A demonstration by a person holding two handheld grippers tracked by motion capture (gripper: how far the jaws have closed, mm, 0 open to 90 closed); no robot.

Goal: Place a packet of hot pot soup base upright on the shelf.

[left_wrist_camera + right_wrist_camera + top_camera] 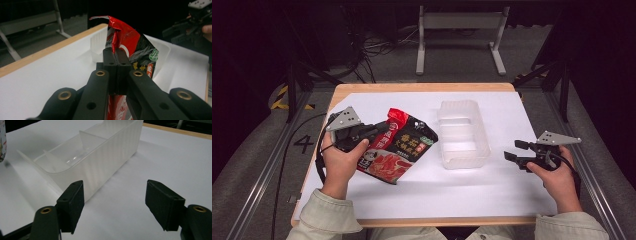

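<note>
Clearly the left gripper [116, 53] has its jaws pressed tight on the red and black food packet [399, 145], pinching it by its thin flat edge near the red top, so that the packet stands up from the jaws in the left gripper view and hangs slanted over the white sheet [472, 192] that covers the table [422, 87] in the high view; a grip on the seam makes sense, since the flat foil gives the pads something firm while the filled part stays free. The packet sits left of the clear plastic bin [484, 150], near it but apart, and the bin's open top and inner dividers face up, so I judge that the packet is meant to go into one of its compartments. The right gripper [512, 151] waits on the other side of the bin with its jaws wide apart and nothing between them; its own view looks along the table at the bin's near corner [100, 170], just beside the pads [72, 205], which suggests it is there to steady the light bin when the packet goes in. Whether the packet's lower end touches the sheet I cannot tell
</note>
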